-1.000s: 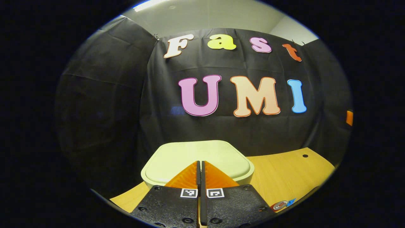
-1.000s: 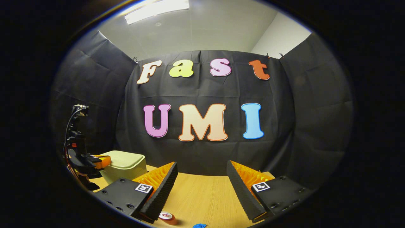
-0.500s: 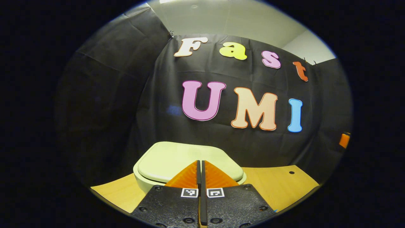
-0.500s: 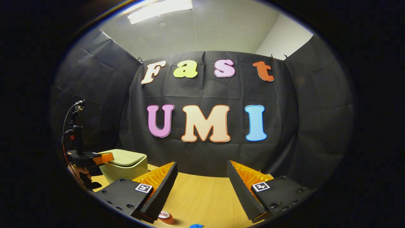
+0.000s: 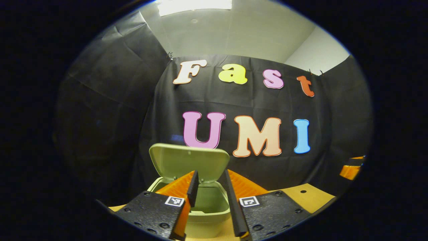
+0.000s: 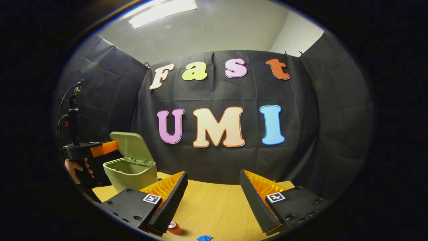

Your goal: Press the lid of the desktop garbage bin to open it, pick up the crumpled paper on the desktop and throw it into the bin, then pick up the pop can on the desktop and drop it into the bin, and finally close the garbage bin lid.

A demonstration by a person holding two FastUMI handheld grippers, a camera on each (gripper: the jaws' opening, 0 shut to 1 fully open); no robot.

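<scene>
While the bin [image 5: 204, 204] is standing on the desk [image 6: 214, 207] with its lid [image 5: 189, 160] raised, the left gripper [image 5: 210, 194] is hovering before it, jaws slightly parted and empty. The right gripper [image 6: 214, 197] is holding its jaws wide apart, gripping nothing.

A pale green desktop garbage bin [image 5: 204, 209] stands open on a wooden desk [image 5: 309, 199], its lid [image 5: 189, 160] tipped up and back toward the booth's black cloth wall [image 5: 110, 110]. The left gripper [image 5: 210, 184] hovers just in front of the bin's open mouth, fingers parted with nothing between them. At the far right, past the desk's edge, part of the right gripper [image 5: 351, 169] juts into sight. A ceiling light [image 5: 194, 4] glows overhead.
</scene>
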